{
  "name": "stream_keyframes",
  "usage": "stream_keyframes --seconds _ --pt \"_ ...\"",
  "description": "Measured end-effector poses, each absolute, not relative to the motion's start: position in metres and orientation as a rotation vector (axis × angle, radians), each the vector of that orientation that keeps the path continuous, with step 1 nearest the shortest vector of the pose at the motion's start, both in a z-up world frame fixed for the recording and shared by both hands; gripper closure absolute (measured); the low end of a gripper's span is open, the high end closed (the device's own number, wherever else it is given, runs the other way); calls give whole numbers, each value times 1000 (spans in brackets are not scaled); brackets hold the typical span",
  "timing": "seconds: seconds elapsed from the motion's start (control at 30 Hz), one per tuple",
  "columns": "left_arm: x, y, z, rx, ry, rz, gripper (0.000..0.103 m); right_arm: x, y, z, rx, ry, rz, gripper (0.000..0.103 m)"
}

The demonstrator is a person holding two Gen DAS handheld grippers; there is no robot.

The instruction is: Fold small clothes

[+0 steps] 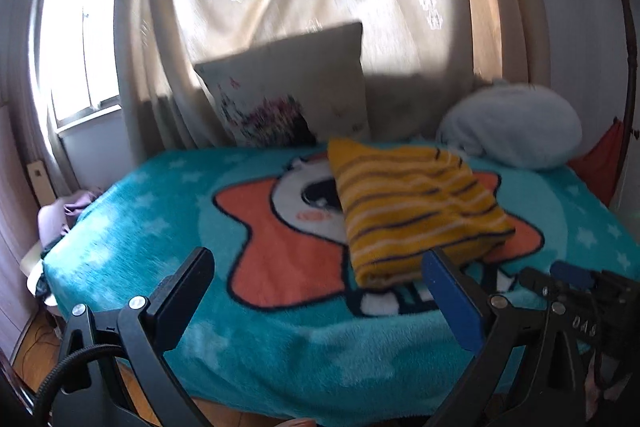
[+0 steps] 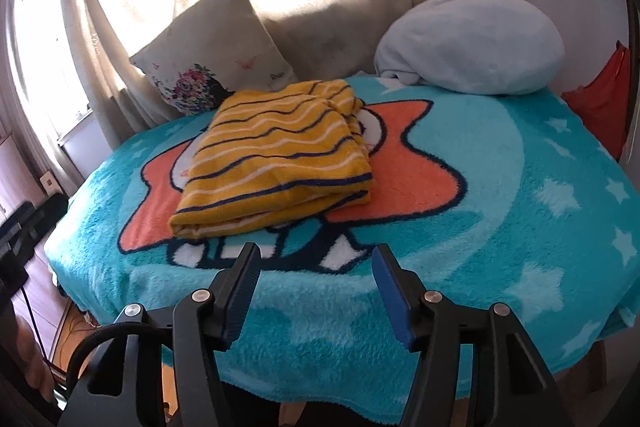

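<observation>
Right wrist view: the folded striped garment (image 2: 276,155) lies on the teal blanket (image 2: 500,187), in front of a floral pillow (image 2: 212,63) and a pale plush (image 2: 472,51). The right gripper (image 2: 316,263) hangs just short of it, jaws apart and empty. The left gripper (image 1: 320,267) gapes wide, nothing between its fingers, its right finger overlapping the garment's near edge in the left wrist view.

Only one marking could be read with any confidence: pale letters that looked like "DAS" on the black body of the right gripper (image 1: 576,307), seen at the lower right of the left wrist view. A short word stood on the floral cushion (image 2: 212,67) near its lower corner, too small and blurred to read. No other text, number or brand showed.
</observation>
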State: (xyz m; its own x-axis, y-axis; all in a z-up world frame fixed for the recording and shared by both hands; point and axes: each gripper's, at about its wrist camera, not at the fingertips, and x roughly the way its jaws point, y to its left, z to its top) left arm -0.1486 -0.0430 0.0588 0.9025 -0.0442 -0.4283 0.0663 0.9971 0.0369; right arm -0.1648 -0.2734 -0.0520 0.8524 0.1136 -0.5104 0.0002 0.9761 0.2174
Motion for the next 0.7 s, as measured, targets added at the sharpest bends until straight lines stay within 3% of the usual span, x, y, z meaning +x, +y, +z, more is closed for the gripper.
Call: stream_keyframes --seconds 0.7 --pt "-82 -56 16 51 636 -91 0 -107 -274 -66 129 634 14 37"
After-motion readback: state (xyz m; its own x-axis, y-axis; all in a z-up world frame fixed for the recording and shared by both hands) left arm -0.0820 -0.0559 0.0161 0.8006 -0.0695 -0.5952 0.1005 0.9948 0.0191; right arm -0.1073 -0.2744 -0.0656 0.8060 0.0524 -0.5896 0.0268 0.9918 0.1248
